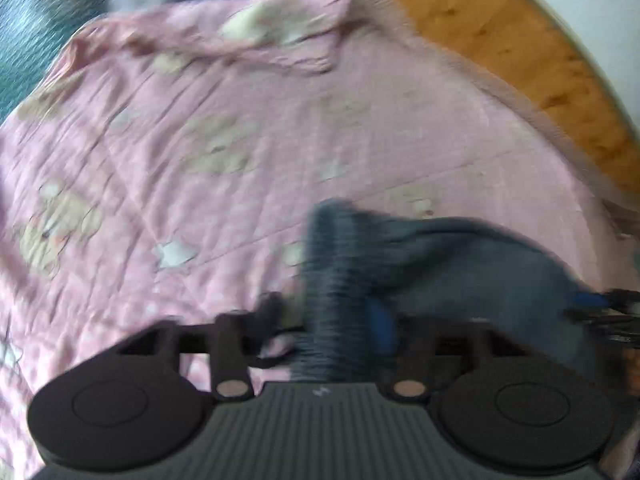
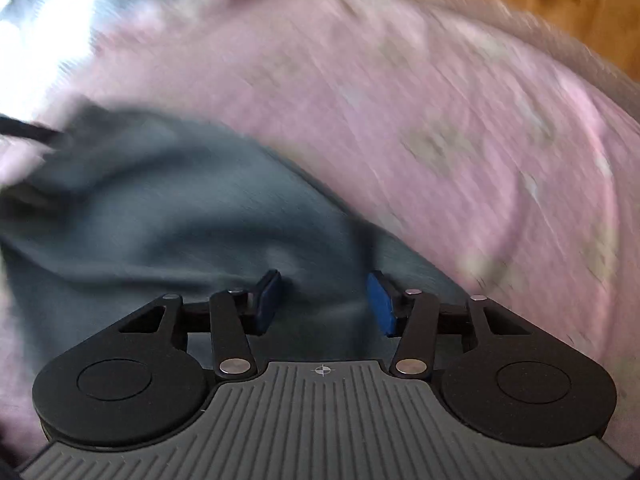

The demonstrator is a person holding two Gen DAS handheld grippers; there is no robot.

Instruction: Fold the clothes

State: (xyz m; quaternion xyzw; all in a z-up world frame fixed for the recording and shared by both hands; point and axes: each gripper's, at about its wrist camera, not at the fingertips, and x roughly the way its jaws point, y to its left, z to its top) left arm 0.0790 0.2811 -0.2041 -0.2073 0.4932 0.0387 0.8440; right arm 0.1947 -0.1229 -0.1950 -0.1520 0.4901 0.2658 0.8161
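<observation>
Dark grey garment (image 2: pixel 168 208) lying rumpled on pink cartoon-print bedspread (image 1: pixel 280 128), near the bed's edge. Ribbed grey cuff or hem (image 1: pixel 332 280) bunched between fingers of left gripper (image 1: pixel 332 332), apparently pinched; blur hides actual pad contact. Right gripper (image 2: pixel 324 304) spread wide over the grey cloth, blue pads (image 2: pixel 378 304) apart, nothing clamped. Wooden floor (image 1: pixel 520 48) beyond the bed. Both views motion-blurred.
</observation>
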